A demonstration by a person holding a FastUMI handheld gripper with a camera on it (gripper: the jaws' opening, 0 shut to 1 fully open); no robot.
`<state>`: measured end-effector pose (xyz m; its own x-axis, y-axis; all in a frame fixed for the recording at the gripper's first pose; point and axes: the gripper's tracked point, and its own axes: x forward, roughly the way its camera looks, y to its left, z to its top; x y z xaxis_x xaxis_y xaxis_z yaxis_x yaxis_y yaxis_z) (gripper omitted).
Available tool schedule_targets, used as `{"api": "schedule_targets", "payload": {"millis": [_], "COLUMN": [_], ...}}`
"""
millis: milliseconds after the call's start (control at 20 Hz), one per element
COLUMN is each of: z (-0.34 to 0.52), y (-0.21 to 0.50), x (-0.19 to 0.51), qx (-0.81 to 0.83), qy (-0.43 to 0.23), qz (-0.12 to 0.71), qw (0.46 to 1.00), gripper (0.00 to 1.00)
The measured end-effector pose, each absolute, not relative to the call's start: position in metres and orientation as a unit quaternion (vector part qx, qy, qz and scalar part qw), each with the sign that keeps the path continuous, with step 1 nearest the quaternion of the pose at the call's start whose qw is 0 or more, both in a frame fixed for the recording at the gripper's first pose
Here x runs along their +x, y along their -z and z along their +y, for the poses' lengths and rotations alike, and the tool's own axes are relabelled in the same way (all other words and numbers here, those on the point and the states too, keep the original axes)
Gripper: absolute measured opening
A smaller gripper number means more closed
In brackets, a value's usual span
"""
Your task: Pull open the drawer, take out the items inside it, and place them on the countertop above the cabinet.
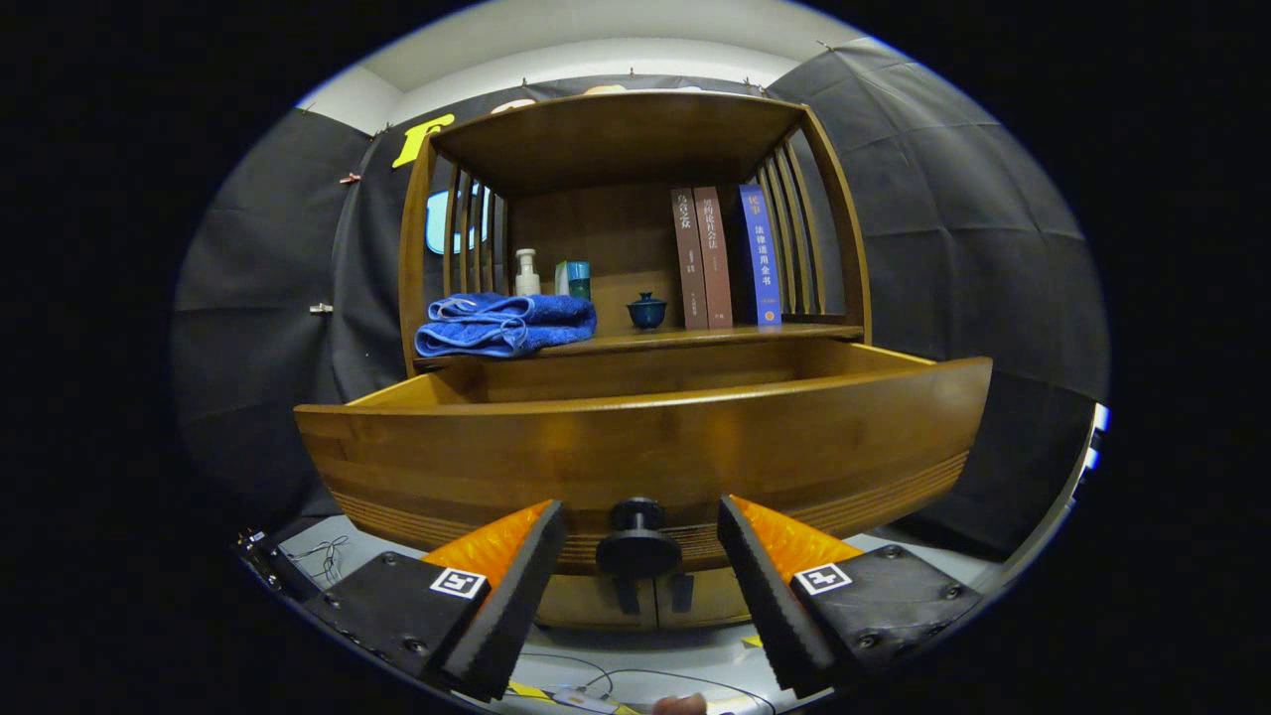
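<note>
Tool [640, 576]: fingers spread wide, gripping nothing, level and pointed straight at the drawer front, one finger either side of the black knob [636, 541], apart from it.

Drawer [645, 447]: pulled well out of the wooden cabinet [635, 149]; its contents hide below the front panel.

Worktop [695, 339] above: carries a folded blue towel [504, 323], bottles, a small lidded cup [646, 310], three books [723, 256].

Risk, judged: reaching in blind, the fingers may strike the front panel or miss the items; free space lies mid-worktop, so a careless set-down could topple the cup.
</note>
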<state>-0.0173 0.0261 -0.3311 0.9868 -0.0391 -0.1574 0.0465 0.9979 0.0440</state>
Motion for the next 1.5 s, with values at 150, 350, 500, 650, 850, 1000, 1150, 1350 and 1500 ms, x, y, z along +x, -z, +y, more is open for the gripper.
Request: {"api": "schedule_targets", "payload": {"millis": [150, 350, 500, 650, 850, 1000, 1150, 1350, 1500], "z": [0.025, 0.012, 0.011, 0.016, 0.02, 0.023, 0.024, 0.014, 0.01], "y": [0.287, 0.226, 0.194, 0.177, 0.188, 0.228, 0.276, 0.322, 0.343], "x": [-0.028, -0.031, -0.022, -0.001, 0.042, 0.074, 0.097, 0.116, 0.13], "qx": [0.052, 0.045, 0.017, 0.012, 0.037, 0.02, 0.028, 0.025, 0.022], "qy": [0.009, 0.014, 0.01, -0.015, -0.026, -0.031, -0.028, -0.007, 0.006], "qz": [0.066, 0.056, 0.083, 0.132, 0.228, 0.319, 0.399, 0.47, 0.489], "qw": [0.996, 0.997, 0.996, 0.991, 0.973, 0.947, 0.916, 0.882, 0.872], "gripper": [0.98, 0.99, 0.99, 0.99, 0.99, 0.99, 0.99, 0.93, 0.92]}}
